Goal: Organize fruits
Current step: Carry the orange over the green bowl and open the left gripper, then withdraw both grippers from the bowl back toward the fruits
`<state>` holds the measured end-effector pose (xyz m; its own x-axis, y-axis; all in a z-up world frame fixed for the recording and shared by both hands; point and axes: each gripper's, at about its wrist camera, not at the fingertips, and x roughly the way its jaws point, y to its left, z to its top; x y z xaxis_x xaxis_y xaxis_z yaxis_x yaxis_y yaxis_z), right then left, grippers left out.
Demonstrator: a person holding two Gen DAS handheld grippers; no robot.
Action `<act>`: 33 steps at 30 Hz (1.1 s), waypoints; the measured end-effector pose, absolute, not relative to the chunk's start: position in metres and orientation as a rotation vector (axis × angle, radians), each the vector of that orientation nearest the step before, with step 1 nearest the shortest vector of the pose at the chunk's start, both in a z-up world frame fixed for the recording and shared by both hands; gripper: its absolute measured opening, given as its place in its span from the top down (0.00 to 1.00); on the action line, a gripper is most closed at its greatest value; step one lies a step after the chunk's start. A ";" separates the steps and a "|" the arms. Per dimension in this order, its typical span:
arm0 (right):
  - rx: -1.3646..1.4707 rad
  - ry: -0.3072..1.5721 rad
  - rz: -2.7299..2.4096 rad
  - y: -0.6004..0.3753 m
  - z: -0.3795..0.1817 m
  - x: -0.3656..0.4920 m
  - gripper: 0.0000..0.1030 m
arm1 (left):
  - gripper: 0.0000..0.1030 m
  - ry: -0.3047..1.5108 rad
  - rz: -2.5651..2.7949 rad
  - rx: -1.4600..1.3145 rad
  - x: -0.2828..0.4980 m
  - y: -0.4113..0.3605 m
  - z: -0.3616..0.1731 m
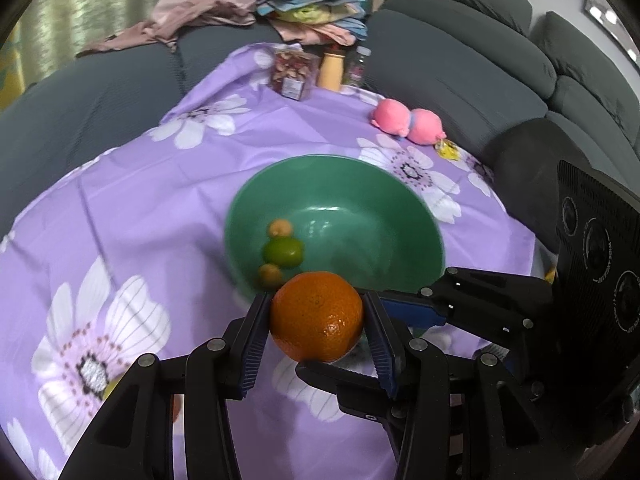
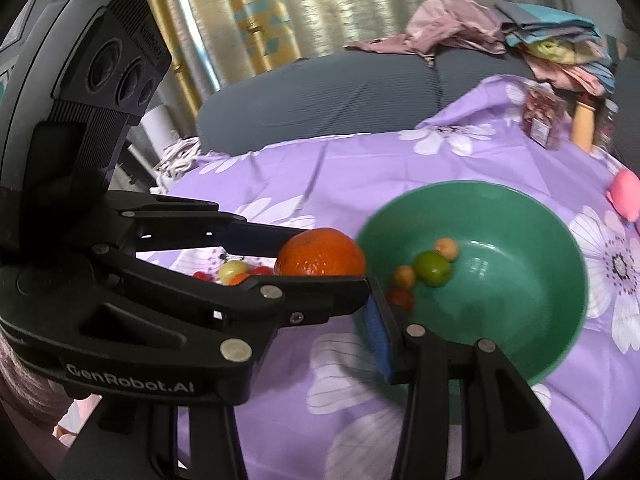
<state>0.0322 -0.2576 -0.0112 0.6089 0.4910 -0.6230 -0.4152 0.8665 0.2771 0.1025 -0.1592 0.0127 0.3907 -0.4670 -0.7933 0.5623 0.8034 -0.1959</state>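
Purple flowered cloth (image 1: 160, 220) draped over a table, a grey sofa (image 1: 460, 80) curving behind it with a heap of clothes (image 1: 248, 0) on its back.

Left to right in the left wrist view:
- Low in the middle, the left gripper (image 1: 316, 310), clamped on an orange (image 1: 320, 324).
- Just beyond it, a green bowl (image 1: 340, 157).
- Reaching in from the right, the right gripper (image 1: 352, 344), fingers apart and holding nothing.

Likely step: carrying the orange into the bowl. To do it well:
- Hold the squeeze steady and lift the orange clear of the near rim.
- Steer forward and a little right, toward the bare floor of the bowl. Avoid the lime (image 1: 282, 252) and the small orange fruits (image 1: 280, 227) huddled at the bowl's left side.
- Lower close to the floor before letting go, so nothing rolls or gets knocked.
- Move the right gripper aside first. One of its fingers appears to lie below the orange and could get in the way.

Orange seated between the two ribbed pads (image 1: 256, 340), one pressed against each side near its widest part. Top bulging above the fingertips, front poking a little past them, just short of the bowl's near rim. Seemingly lifted off the cloth.

In the right wrist view, the same orange just left of the bowl. Behind it on the cloth, more loose fruit (image 2: 232, 271), one yellow-green and a few red.
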 end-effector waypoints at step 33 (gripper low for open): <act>0.162 0.818 0.393 -0.296 -0.031 0.036 0.49 | 0.21 1.035 -0.638 0.098 0.114 -0.182 -0.007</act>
